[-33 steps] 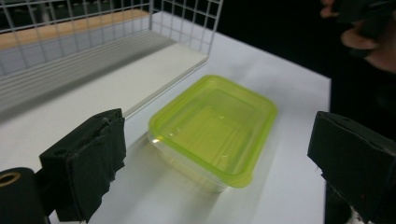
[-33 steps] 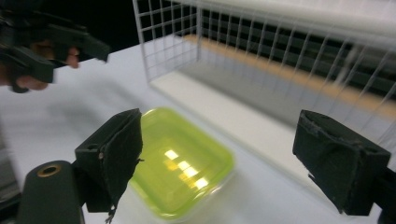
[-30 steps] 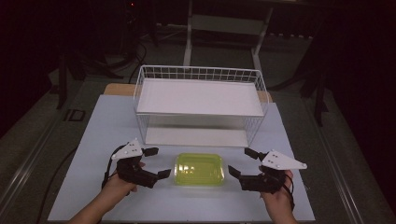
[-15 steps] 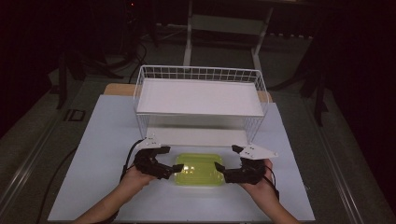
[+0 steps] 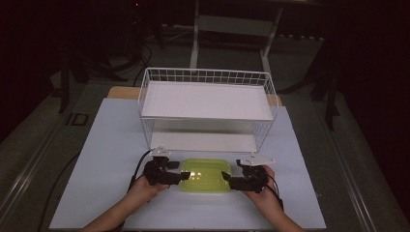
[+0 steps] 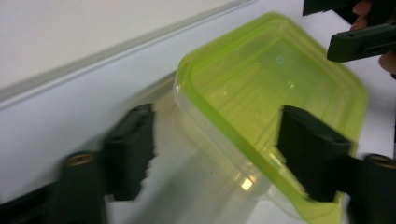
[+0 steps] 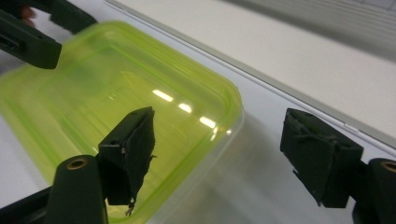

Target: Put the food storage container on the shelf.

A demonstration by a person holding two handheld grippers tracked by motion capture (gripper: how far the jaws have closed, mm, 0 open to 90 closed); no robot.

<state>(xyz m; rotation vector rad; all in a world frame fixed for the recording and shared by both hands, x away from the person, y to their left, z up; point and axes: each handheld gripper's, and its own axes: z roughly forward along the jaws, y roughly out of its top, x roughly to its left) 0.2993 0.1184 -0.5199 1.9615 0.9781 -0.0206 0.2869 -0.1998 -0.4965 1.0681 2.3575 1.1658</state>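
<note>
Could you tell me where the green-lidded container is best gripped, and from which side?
Probably at its two short ends, from left and right at once. The green-lidded container lies flat and wide, and the open left gripper and right gripper already straddle its end corners.

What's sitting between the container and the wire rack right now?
Nothing: in the high view, bare white table separates the green-lidded container from the wire rack.
</note>
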